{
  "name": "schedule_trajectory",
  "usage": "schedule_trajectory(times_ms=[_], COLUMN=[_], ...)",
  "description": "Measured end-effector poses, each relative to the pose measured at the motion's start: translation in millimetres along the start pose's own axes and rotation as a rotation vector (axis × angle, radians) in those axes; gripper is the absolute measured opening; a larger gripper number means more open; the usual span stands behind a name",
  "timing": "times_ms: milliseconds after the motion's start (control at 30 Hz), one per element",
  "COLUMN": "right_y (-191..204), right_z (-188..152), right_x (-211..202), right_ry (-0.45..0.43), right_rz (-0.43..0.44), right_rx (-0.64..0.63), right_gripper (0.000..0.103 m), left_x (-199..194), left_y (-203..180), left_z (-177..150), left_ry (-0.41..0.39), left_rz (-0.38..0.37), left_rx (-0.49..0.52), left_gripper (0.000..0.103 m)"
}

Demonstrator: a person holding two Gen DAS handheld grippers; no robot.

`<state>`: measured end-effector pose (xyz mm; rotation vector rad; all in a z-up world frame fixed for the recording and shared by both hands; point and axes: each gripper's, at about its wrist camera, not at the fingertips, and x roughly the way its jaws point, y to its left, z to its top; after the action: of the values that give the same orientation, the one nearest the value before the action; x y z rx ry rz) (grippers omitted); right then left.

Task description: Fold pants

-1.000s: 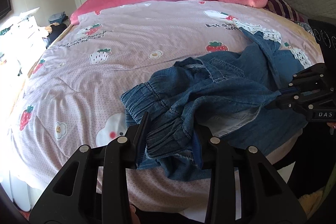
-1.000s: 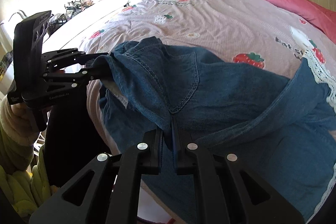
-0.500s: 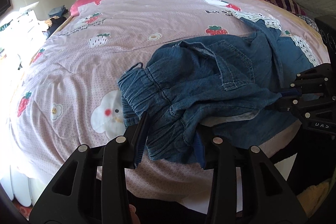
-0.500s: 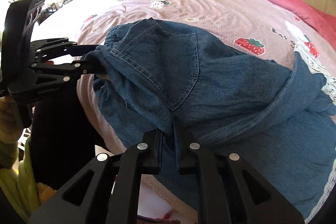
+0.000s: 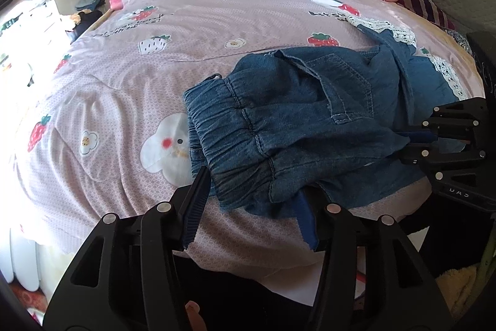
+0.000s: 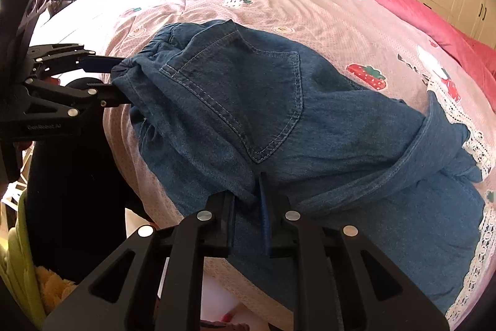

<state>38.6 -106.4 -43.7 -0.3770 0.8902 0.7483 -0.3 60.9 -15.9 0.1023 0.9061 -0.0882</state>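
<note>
Your left gripper [image 5: 252, 200] stands wide, its 2 fingers flanking the elastic waistband [image 5: 229, 126] at lower centre of the left wrist view, the cloth lying loose between them rather than pinched; your right gripper [image 6: 248, 207] is narrow and clamped on a fold of the pants [image 6: 254, 114] just below the stitched pocket [image 6: 248, 92], at lower centre of its own view. Those denim pants lie bunched on the near edge of the bed [image 5: 124, 76], spilling over the pink strawberry quilt toward the right of the frame; a lace-trimmed hem [image 5: 446, 73] shows at the upper right.

Expect thin, soft denim; light, limp, not slippery, and it will sag wherever you leave it unsupported. Take hold at the thick parts, I'd judge; the gathered waistband and the seams give the pads more to bite than single-layer cloth.

From the left wrist view you read the waistband's ruching and the bare quilt beyond it; only the right wrist view shows the pocket face and the long strap-like fold [image 6: 403, 166] running right; it also shows the left gripper side-on at centre left, its tips at the waistband.
</note>
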Motion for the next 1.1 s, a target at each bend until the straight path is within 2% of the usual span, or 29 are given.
schedule_trajectory(times_ms=[300, 533, 600, 767, 867, 967, 1100], right_y=[-1.5, -0.3, -1.6, -7.3, -15.1, -23.2, -28.8], right_z=[-2.5, -5.2, -7.0, -12.1, -13.2, -11.0, 2.9], right_x=[-4.4, -4.5, -5.4, -14.4, -29.6, -48.6, -53.0], right_ry=[-0.012, -0.004, -0.003, -0.003, -0.026, -0.08, -0.134], right_rz=[0.021, 0.049, 0.067, 0.14, 0.174, 0.177, 0.148], right_rx=[-0.004, -0.003, 0.008, 0.046, 0.091, 0.127, 0.132], right_gripper=[0.016, 0.02, 0.021, 0.025, 0.025, 0.026, 0.034], left_x=[-23.6, -56.3, -60.7, -41.5, -11.7, 18.5, 26.8], left_y=[0.5, 5.1, 5.0, -12.4, -22.8, -28.5, -34.7], left_z=[4.5, 22.6, 28.9, 43.5, 42.6, 27.0, 7.7], left_ry=[-0.02, -0.117, -0.138, -0.131, -0.078, 0.005, 0.012], left_rz=[0.007, 0.026, 0.007, -0.068, -0.092, -0.056, -0.016], left_rx=[0.0, -0.045, -0.059, -0.046, -0.03, 0.001, 0.066], left_gripper=[0.046, 0.051, 0.051, 0.051, 0.051, 0.05, 0.05])
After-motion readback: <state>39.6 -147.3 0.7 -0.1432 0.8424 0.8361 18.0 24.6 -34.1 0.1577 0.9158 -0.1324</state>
